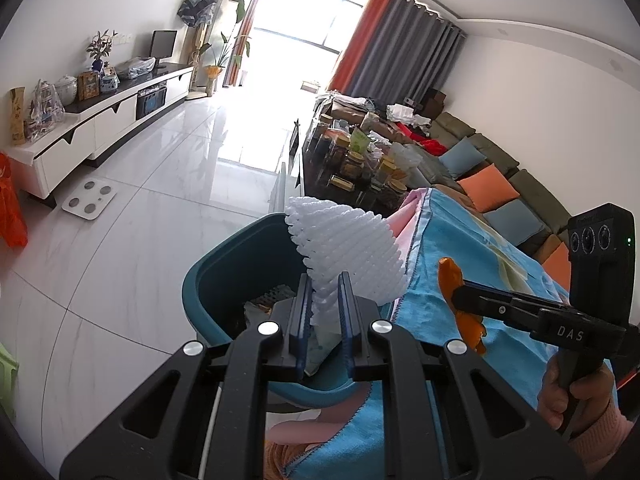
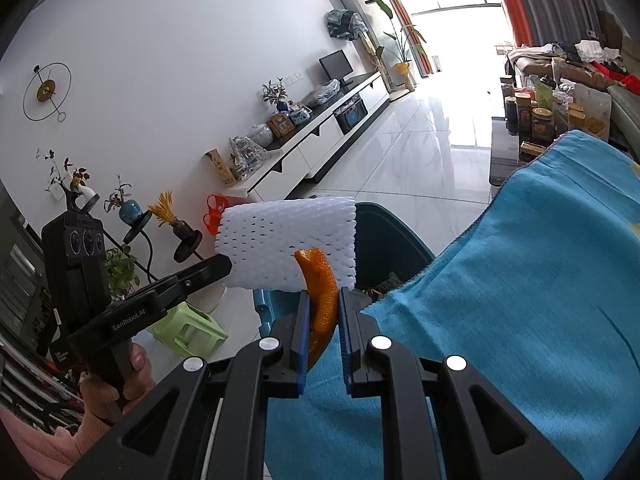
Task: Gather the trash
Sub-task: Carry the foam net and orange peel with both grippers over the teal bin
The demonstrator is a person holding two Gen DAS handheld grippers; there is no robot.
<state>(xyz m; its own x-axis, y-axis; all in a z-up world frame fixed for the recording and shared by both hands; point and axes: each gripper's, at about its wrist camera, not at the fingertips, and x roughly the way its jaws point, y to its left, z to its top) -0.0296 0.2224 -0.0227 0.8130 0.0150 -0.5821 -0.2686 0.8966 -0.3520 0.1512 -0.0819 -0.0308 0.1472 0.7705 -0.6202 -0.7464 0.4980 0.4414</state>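
Foam net (image 1: 344, 256) | light, soft, crushable; left gripper (image 1: 324, 304) jaws clench its end | orange peel (image 2: 322, 296) limp; right gripper (image 2: 323, 320) jaws pinch it mid-strip.

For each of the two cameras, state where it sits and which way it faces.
Left wrist: on the left gripper, facing along its fingers at the white foam net over the teal bin; a hand shows.
Right wrist: on the right gripper, facing the orange peel over blue cloth; a hand shows.
Shared: net, peel, bin, cloth.
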